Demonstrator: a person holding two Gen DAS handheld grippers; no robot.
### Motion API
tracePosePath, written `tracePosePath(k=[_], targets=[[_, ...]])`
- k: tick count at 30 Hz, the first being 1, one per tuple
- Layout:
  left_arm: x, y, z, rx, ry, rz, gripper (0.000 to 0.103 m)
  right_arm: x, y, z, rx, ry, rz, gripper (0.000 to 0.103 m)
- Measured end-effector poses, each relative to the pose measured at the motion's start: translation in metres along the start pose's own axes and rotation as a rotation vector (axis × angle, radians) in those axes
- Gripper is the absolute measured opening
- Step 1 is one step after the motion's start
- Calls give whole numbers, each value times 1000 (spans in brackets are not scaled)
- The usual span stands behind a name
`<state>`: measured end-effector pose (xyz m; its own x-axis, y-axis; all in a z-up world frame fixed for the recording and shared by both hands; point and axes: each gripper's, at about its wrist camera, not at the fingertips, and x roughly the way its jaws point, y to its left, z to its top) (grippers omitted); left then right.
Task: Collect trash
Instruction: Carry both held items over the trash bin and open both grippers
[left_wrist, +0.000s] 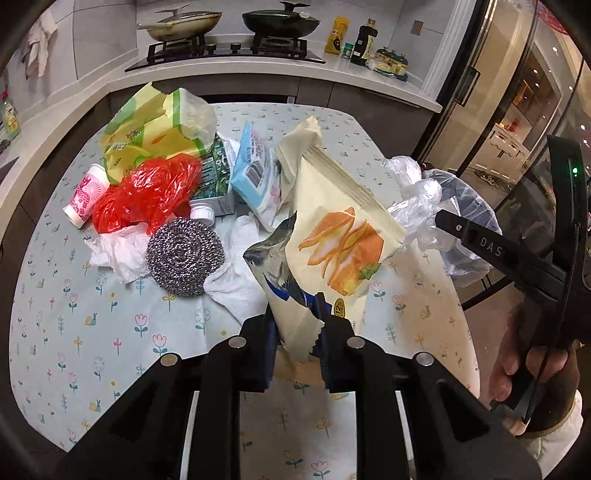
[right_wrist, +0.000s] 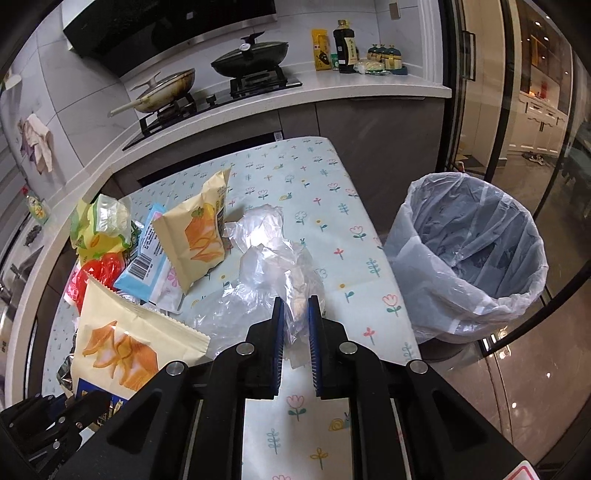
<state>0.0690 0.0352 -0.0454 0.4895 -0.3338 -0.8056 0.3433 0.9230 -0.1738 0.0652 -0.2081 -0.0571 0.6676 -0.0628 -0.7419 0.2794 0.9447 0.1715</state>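
My left gripper is shut on the torn corner of a cream snack bag with orange chips printed on it and holds it above the table; the same bag shows low left in the right wrist view. My right gripper is shut on a crumpled clear plastic bag that trails onto the flowered tablecloth. A bin lined with a clear bag stands on the floor just right of the table. The right gripper also shows at the right edge of the left wrist view.
More trash lies on the table: a red plastic bag, a steel scourer, white tissues, a pink paper cup, a yellow-green package, a blue packet, a second snack bag. A counter with a stove lies behind.
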Motion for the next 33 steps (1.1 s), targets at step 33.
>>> tracePosePath(k=[33], targets=[[81,-197,109,296,-97,-179,17,-14,-203,35,296,-100,-300,12]])
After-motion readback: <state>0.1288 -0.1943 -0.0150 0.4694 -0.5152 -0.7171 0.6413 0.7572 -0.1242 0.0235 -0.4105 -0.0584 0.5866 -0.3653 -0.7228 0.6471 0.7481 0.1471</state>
